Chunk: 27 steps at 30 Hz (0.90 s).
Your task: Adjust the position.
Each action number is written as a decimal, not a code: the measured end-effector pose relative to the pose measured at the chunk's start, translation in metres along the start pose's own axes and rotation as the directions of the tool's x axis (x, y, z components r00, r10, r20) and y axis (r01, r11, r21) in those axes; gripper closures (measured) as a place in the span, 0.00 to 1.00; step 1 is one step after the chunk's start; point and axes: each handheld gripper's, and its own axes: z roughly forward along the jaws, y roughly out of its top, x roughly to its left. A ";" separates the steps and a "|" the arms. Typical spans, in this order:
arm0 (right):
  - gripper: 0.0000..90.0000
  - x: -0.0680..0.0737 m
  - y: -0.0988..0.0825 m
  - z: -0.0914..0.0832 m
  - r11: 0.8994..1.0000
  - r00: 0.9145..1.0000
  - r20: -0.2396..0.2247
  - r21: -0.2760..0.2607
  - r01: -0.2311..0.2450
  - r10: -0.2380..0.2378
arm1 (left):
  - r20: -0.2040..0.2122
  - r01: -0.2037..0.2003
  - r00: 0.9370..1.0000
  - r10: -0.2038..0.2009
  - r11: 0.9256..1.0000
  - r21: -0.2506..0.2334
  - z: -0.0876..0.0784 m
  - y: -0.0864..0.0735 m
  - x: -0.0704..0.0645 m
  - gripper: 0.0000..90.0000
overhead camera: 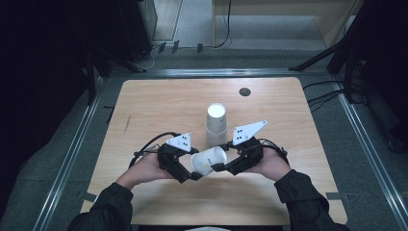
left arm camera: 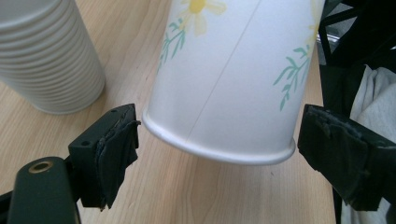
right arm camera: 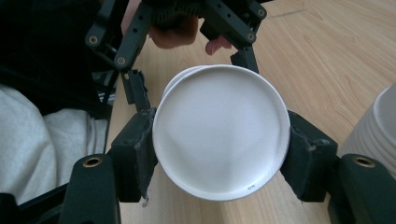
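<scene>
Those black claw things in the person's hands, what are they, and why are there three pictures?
They are hand-held grabbers, each with two black fingers, and a person holds one in each hand. The big picture is from a camera above the wooden table. The other two come from small cameras riding on the grabbers. On the table stands a stack of paper cups. In front of it, one flowery paper cup is held on its side. The right gripper squeezes it near its flat white bottom. The left gripper is open, its fingers standing off either side of the cup's rim without touching it.
</scene>
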 end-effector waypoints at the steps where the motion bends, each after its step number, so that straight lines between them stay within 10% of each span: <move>1: 0.39 0.000 0.000 -0.001 1.000 1.000 -0.011 -0.005 -0.004 0.004 | -0.002 -0.012 1.000 0.012 1.000 -0.009 0.000 0.000 -0.001 0.14; 27: 0.40 0.003 0.006 0.000 0.996 0.997 -0.074 -0.078 -0.033 0.028 | 0.024 0.012 1.000 -0.010 0.992 -0.127 0.000 -0.002 -0.005 0.25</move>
